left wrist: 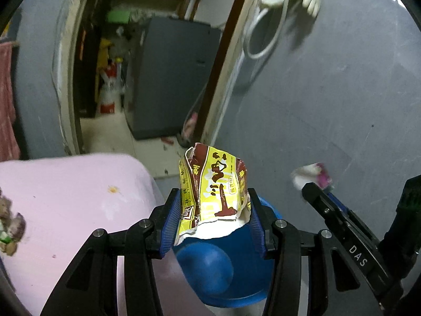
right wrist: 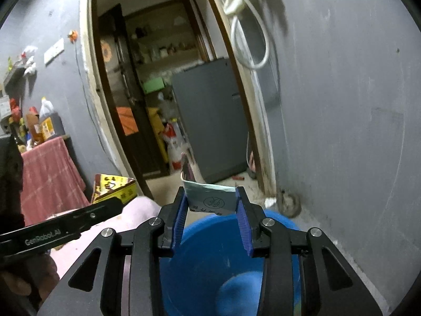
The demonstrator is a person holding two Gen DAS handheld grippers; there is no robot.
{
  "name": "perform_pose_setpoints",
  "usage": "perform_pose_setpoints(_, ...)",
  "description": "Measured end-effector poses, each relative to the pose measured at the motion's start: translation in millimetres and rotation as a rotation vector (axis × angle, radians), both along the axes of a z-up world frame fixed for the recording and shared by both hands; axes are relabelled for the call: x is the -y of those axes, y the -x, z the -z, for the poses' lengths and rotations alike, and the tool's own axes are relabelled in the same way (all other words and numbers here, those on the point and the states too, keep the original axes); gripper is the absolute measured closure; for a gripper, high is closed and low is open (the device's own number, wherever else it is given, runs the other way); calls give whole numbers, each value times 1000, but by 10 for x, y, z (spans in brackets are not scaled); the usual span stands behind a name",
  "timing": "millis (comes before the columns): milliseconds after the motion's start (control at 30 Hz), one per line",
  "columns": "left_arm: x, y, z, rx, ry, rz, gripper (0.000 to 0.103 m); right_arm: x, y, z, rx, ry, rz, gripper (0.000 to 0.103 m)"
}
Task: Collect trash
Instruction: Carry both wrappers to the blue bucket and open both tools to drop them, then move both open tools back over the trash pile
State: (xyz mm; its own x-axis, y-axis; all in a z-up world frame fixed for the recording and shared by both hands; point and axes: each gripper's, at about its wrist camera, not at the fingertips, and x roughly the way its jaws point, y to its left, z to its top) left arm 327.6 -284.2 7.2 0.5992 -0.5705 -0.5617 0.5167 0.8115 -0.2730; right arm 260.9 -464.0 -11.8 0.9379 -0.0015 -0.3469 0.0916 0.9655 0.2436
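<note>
Over on the left there's the pink bed cover (left wrist: 65,192) with a small orange stain, and a crumpled scrap of litter (left wrist: 10,226) lying at its far edge; moving across, the left hand-held gripper (left wrist: 214,208) has its blue pads pressed on either side of a torn yellow-and-brown wrapper (left wrist: 213,189), jaws about half apart and firmly clamped on it, the wrapper standing upright above the blue bin (left wrist: 223,263), whose rim sits just below the fingers. Behind it the open doorway shows a grey refrigerator (left wrist: 173,79) in the next room. Further right, the right hand-held gripper (left wrist: 315,189) pokes in from the edge with a blurred white-and-pink piece at its tip. From the right wrist camera it reads clearer — the pale blue packet (right wrist: 213,200) sits between the two blue pads, held up over the bin's open mouth (right wrist: 210,250), though whether the pads press it or merely flank it I cannot tell. A white cable (right wrist: 252,39) hangs in a loop on the grey wall (right wrist: 342,131) at the far right
</note>
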Motion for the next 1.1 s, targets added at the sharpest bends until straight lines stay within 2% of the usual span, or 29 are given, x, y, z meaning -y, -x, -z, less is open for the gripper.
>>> perform_pose_setpoints(33, 21, -31, 33, -16, -7, -1, 59, 18, -10, 31, -13, -7, 2, 58)
perform_pose_setpoints(100, 40, -59, 82, -35, -16, -8, 57, 47, -36, 76, -33, -27, -2, 54)
perform_pose_setpoints(167, 24, -81, 120, -43, -18, -18, 51, 63, -69, 95, -48, -45, -5, 53)
perform_pose_setpoints(367, -144, -56, 91, -37, -11, -47, 46, 63, -58, 90, -47, -48, -3, 47)
perform_pose_setpoints(433, -236, -5, 47, -21, -1, -73, 43, 42, -32, 45, -24, -44, -6, 36)
perform_pose_setpoints(533, -411, 81, -72, 9, 31, -118, 33, -31, 17, -77, 27, -31, -14, 25)
perform_pose_setpoints(667, -751, 195, -277, 77, 84, -186, 19, -191, 119, -291, 115, 7, -27, 14)
perform_pose_setpoints(733, -926, 296, -401, 122, 106, -229, 11, -289, 194, -400, 170, 20, -37, 1)
perform_pose_setpoints(800, -1096, 360, -503, 165, 120, -267, 5, -391, 254, -500, 223, 25, -52, 0)
perform_pose_setpoints(1100, -1720, 818, -829, 384, 74, -395, 2, -982, 356, -822, 341, 70, -147, 0)
